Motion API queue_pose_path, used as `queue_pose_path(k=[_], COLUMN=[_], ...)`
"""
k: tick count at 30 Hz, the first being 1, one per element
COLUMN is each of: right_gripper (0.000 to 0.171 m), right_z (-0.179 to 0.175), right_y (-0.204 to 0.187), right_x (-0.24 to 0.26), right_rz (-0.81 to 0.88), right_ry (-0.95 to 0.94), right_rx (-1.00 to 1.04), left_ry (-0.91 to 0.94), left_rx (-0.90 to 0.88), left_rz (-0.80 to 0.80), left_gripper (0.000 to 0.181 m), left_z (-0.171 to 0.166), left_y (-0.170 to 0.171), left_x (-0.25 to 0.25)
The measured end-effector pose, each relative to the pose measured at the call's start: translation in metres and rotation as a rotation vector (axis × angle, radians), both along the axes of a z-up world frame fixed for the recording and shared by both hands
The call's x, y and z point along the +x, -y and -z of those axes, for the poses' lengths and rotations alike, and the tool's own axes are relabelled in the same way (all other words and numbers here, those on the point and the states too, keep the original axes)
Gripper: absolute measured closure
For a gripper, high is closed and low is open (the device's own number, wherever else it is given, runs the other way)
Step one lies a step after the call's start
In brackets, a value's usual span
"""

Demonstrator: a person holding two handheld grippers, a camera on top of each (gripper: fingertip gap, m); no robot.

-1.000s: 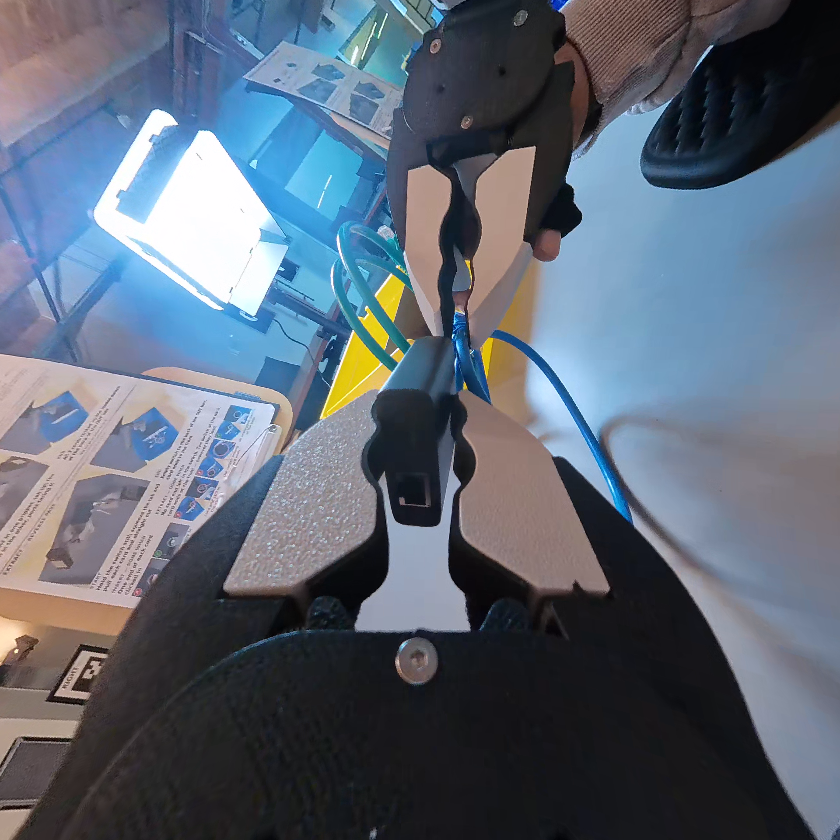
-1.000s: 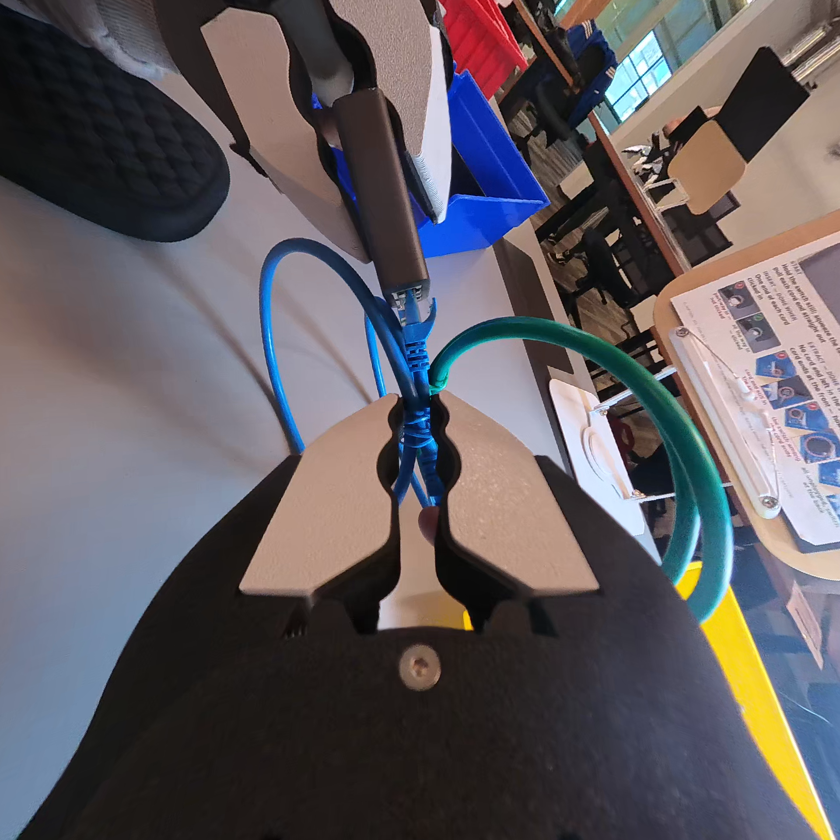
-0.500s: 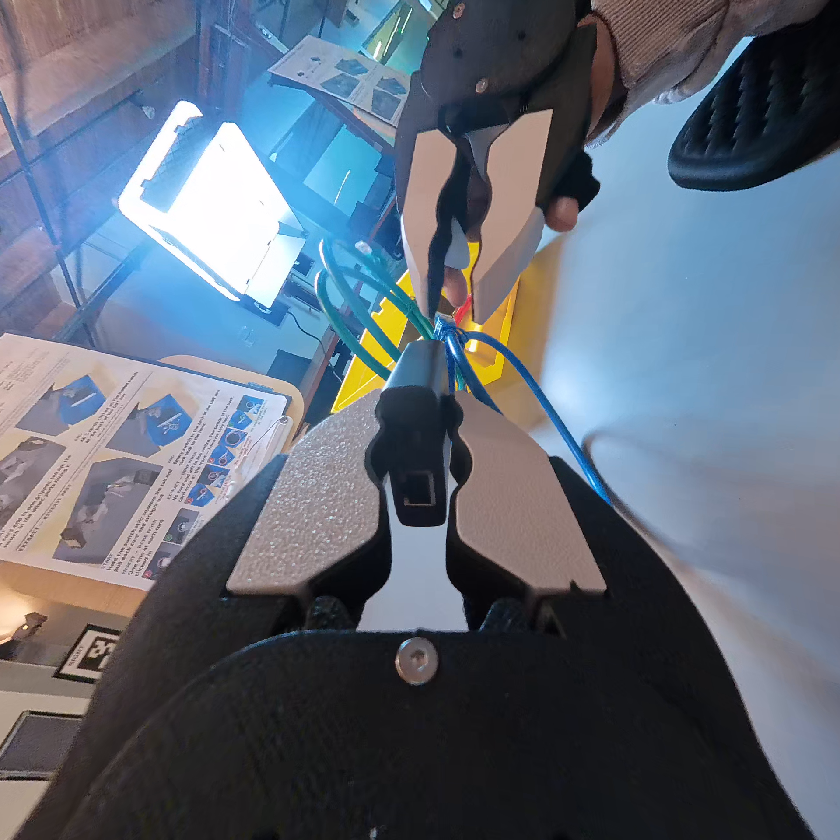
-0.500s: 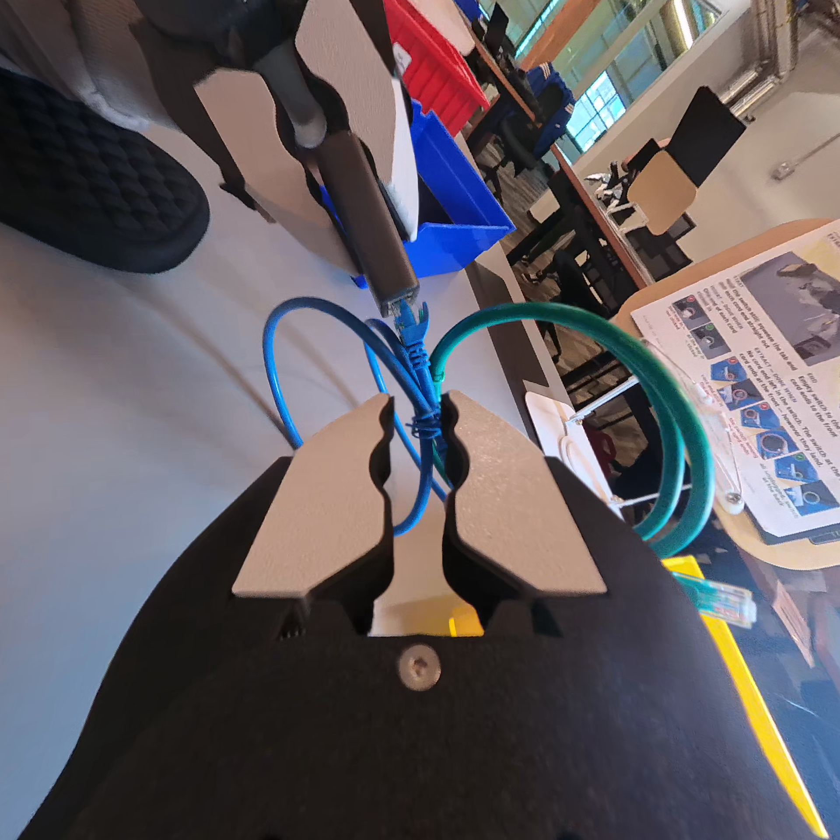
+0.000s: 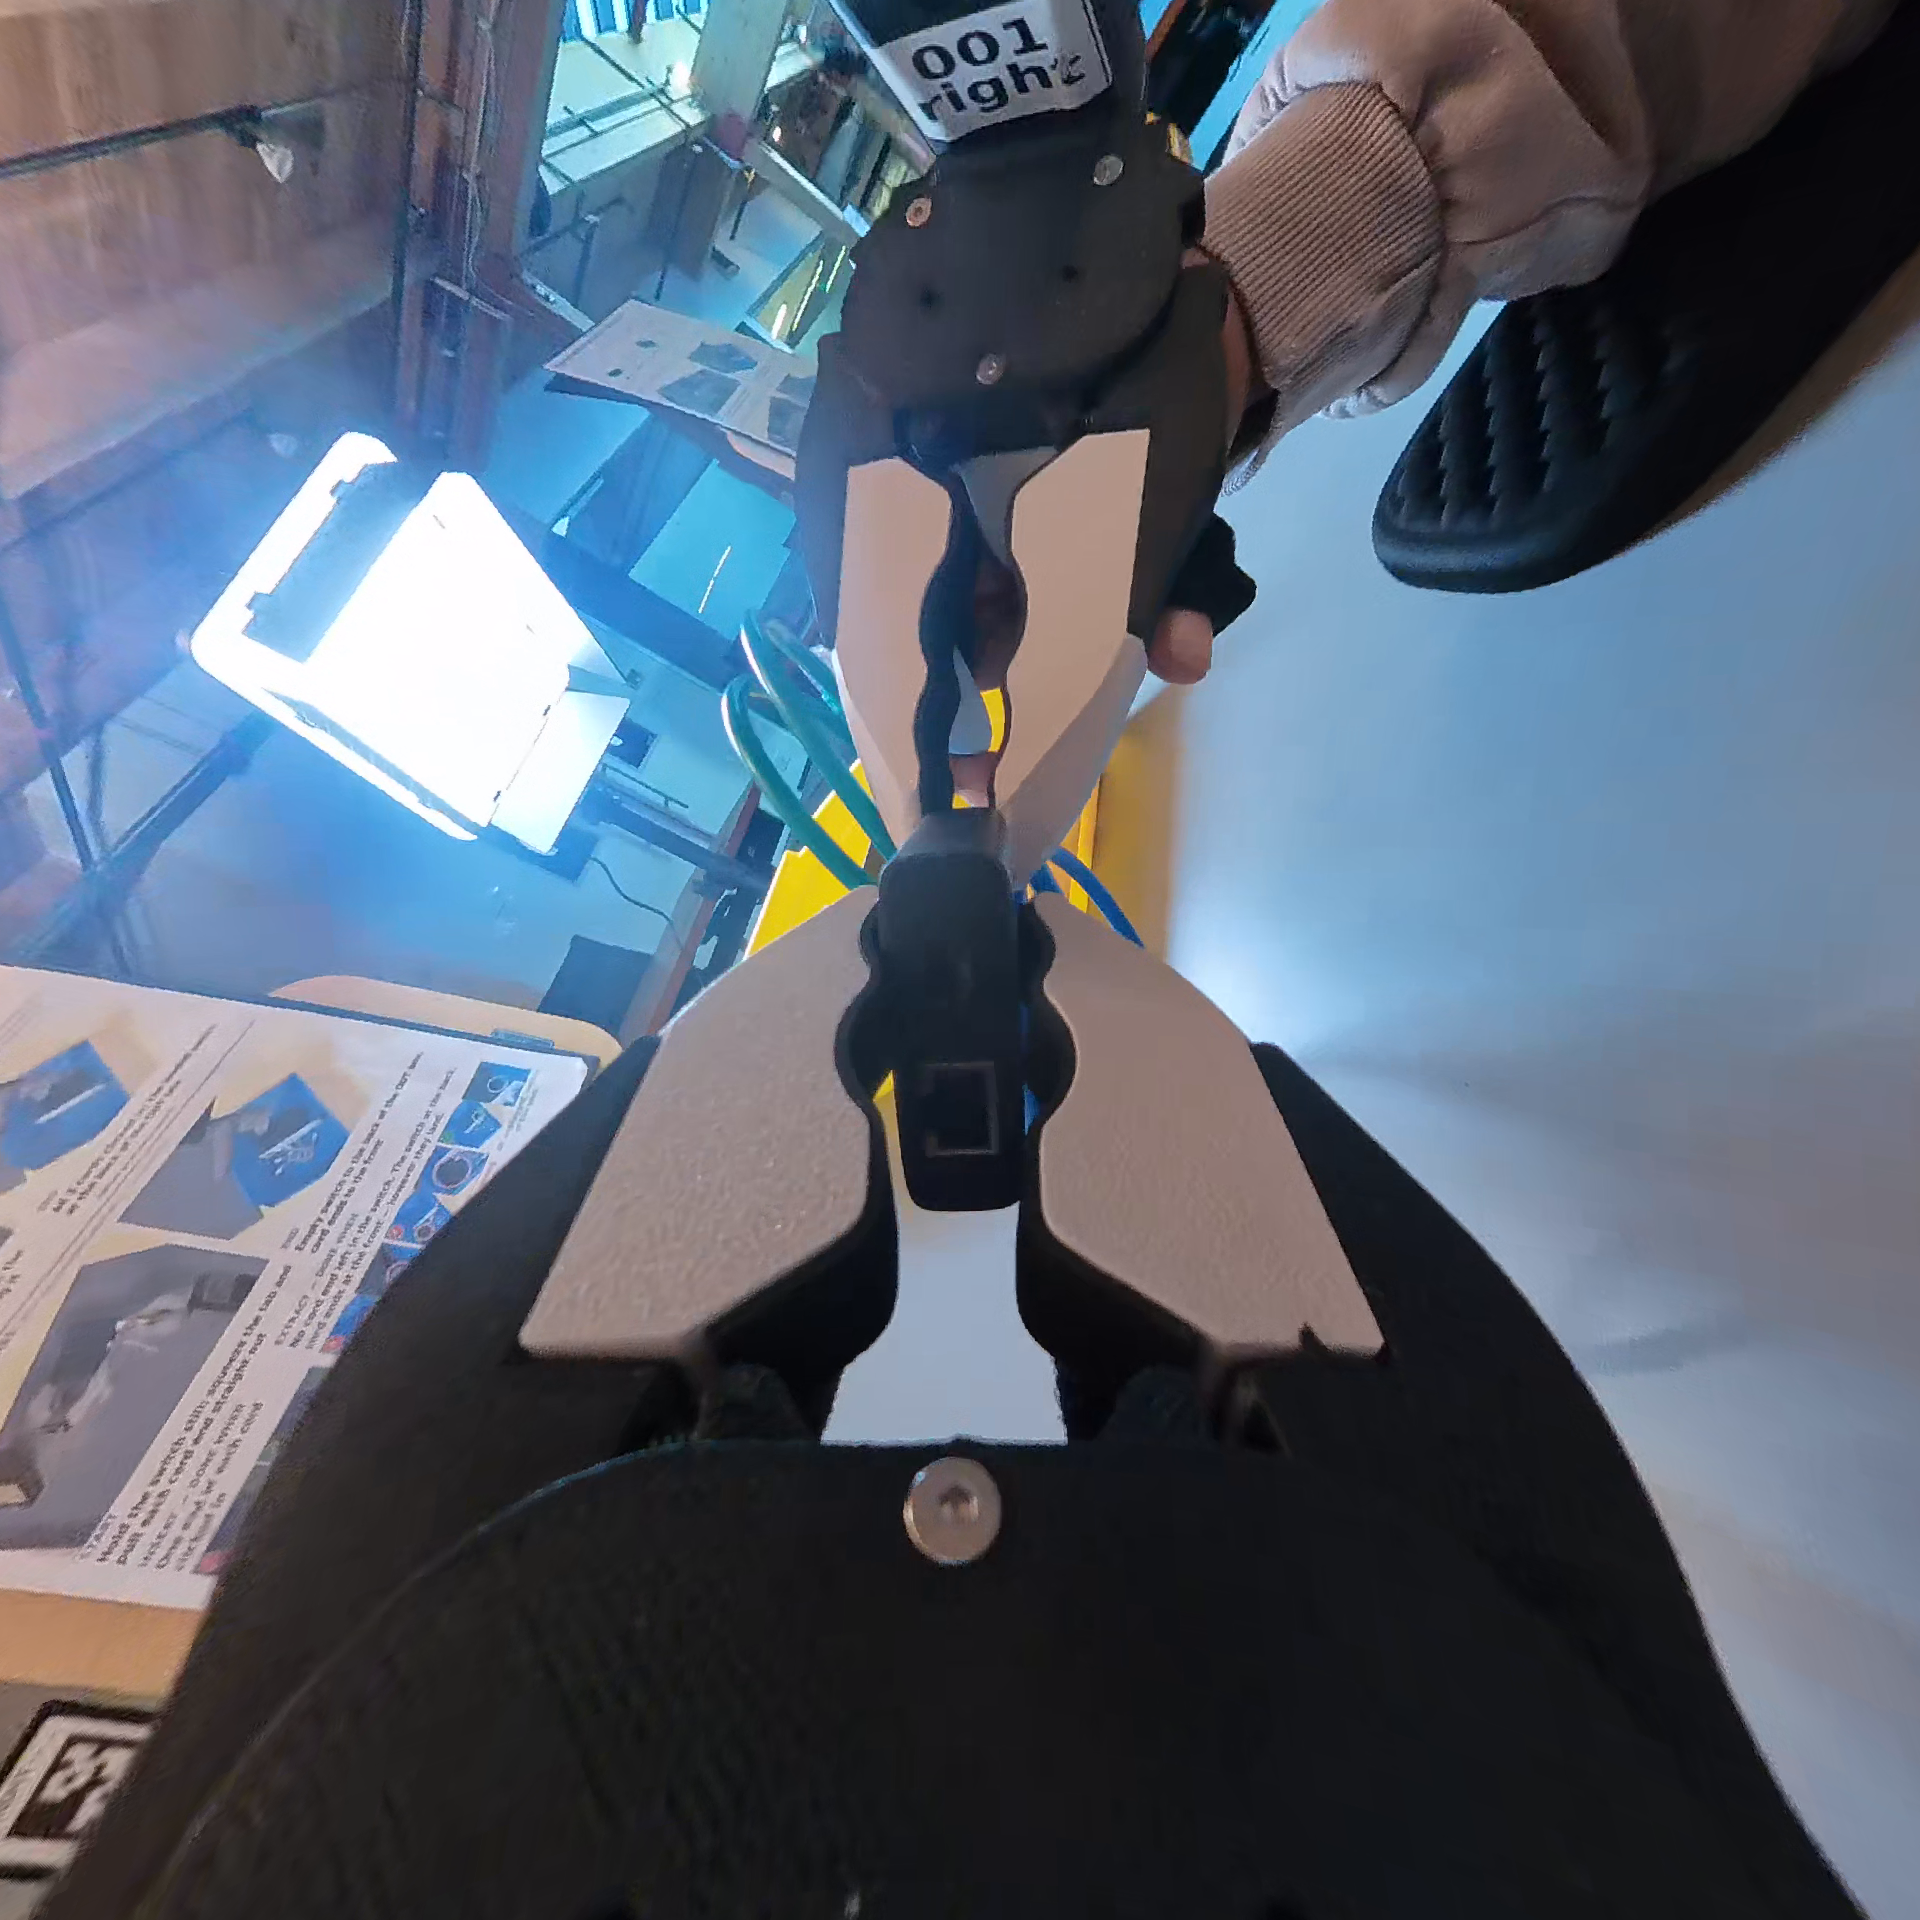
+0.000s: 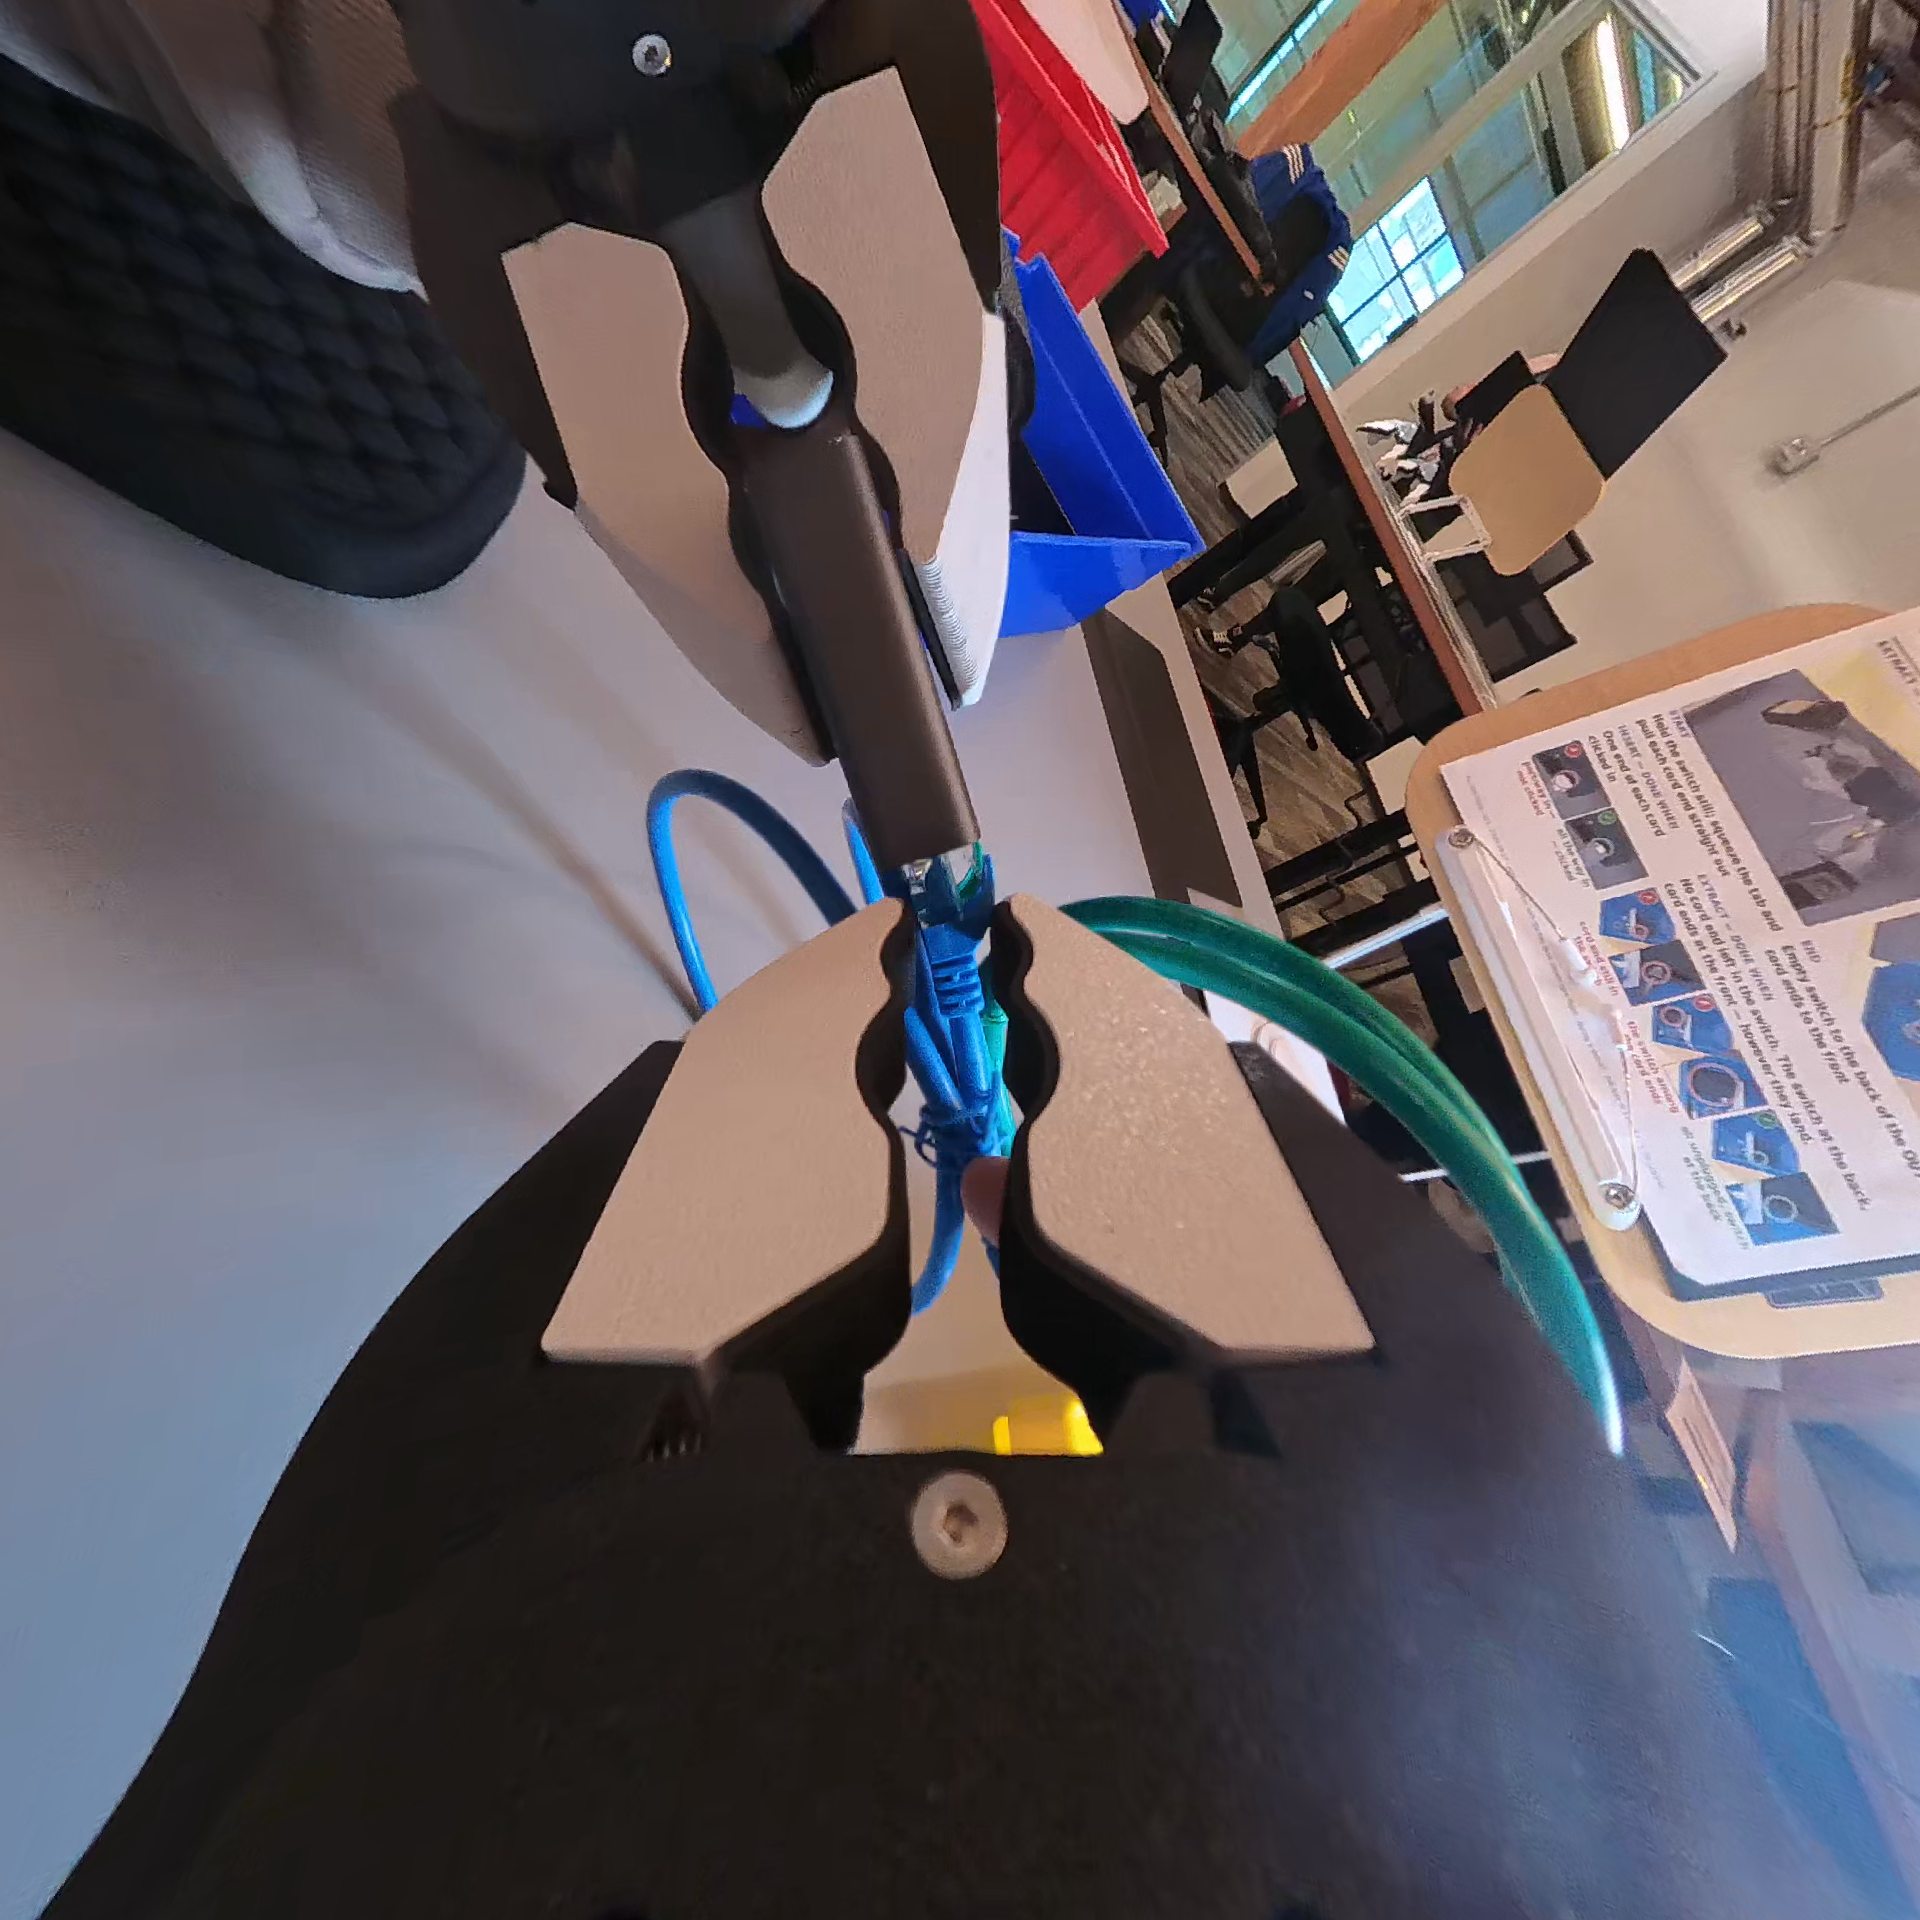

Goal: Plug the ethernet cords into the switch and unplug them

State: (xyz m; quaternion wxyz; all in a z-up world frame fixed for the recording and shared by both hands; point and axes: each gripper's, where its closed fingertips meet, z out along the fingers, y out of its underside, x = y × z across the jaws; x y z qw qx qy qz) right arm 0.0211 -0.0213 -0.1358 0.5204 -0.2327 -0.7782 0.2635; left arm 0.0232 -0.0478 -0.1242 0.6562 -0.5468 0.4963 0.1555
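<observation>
My left gripper (image 5: 951, 935) is shut on the slim dark switch (image 5: 956, 1039) and holds it above the white table; an empty port faces the camera. In the right wrist view the switch (image 6: 883, 675) points down from the left gripper (image 6: 888, 727). A blue cord (image 6: 951, 987) has its plug in the switch's end. My right gripper (image 6: 948, 920) is shut on that plug's boot, right below the switch; it also shows in the left wrist view (image 5: 961, 810). A green cord (image 6: 1351, 1029) loops off to the right, and its end sits beside the blue plug.
A blue bin (image 6: 1081, 488) and a red bin (image 6: 1060, 156) stand behind the switch. A black textured pad (image 6: 208, 364) lies on the table (image 6: 312, 935). An instruction sheet (image 6: 1714, 935) sits on a side board. A yellow bin (image 5: 810, 904) and a bright light panel (image 5: 405, 644) are beyond. The tips of both grippers are at nearly the same place.
Half a second ago my right gripper had loosened and sat back on the blue cord. It has moved up to the switch and closed on the plug boot. The left gripper still holds the switch.
</observation>
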Motion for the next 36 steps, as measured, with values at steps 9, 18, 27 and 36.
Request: queue_pose_path(k=[9,18,27,36], right_gripper=[0.159,0.159,0.158,0.157], right_z=[0.012,0.013,0.013,0.014], right_y=[-0.005,-0.007,0.006,0.012], right_x=[0.0,-0.001,0.004,0.007], right_rz=[0.063,0.078,-0.012,-0.048], right_ry=[0.066,0.08,0.054,0.064], right_rx=[0.084,0.063,0.117,0.098], left_ry=[-0.021,-0.168,-0.052,0.088], left_rx=[-0.114,-0.112,-0.099,-0.154], left_rz=[-0.109,-0.214,-0.067,0.044], left_gripper=[0.157,0.159,0.159,0.159], left_z=[0.021,0.028,0.028,0.031], left_y=[-0.01,-0.019,-0.009,-0.006], left_x=[-0.019,-0.018,-0.011,-0.006])
